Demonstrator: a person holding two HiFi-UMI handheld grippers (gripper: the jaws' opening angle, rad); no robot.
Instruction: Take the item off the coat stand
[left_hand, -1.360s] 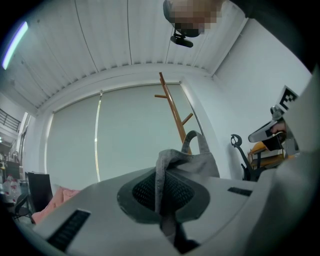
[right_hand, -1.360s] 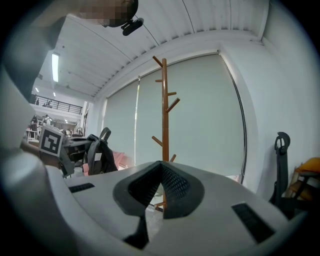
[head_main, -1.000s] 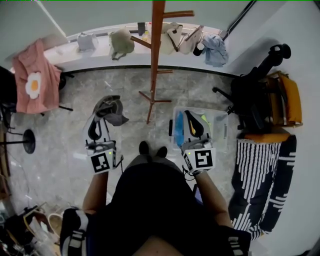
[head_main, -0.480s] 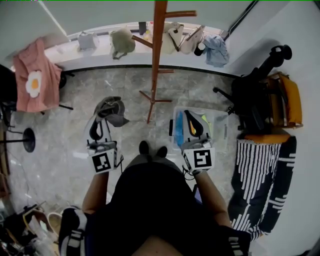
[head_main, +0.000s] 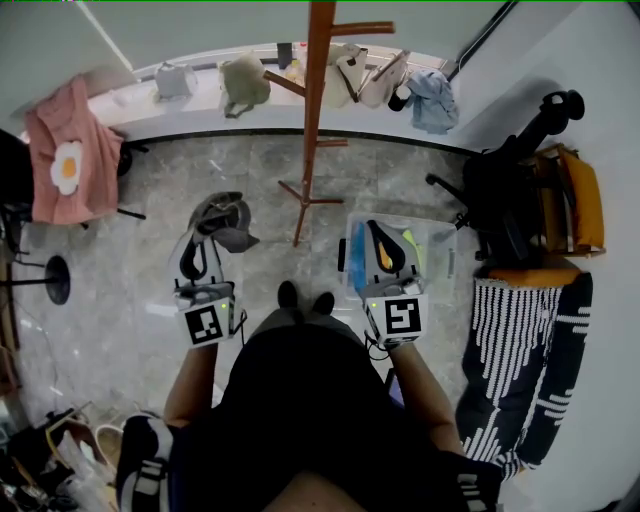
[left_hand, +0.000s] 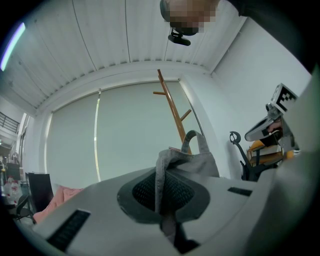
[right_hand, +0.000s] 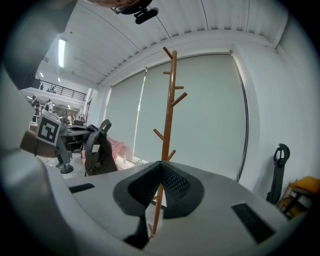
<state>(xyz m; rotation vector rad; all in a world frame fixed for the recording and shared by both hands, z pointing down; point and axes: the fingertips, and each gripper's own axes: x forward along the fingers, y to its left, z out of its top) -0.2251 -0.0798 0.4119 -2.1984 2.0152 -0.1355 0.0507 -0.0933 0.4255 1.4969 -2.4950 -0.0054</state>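
Observation:
The wooden coat stand (head_main: 313, 120) rises ahead of me with bare pegs; it also shows in the left gripper view (left_hand: 173, 111) and the right gripper view (right_hand: 168, 130). My left gripper (head_main: 211, 236) is shut on the strap of a grey bag (head_main: 223, 216), which hangs from it left of the stand and apart from it. In its own view the strap (left_hand: 159, 177) runs down between the pads (left_hand: 176, 192). From the right gripper view the bag (right_hand: 97, 151) looks dark. My right gripper (head_main: 373, 229) is held level, shut, with nothing in it.
A clear plastic box (head_main: 434, 250) lies on the floor under the right gripper. A black chair (head_main: 500, 195) and striped cloth (head_main: 520, 350) fill the right side. Bags (head_main: 244, 85) line the window ledge; a pink shirt (head_main: 70, 165) hangs at left.

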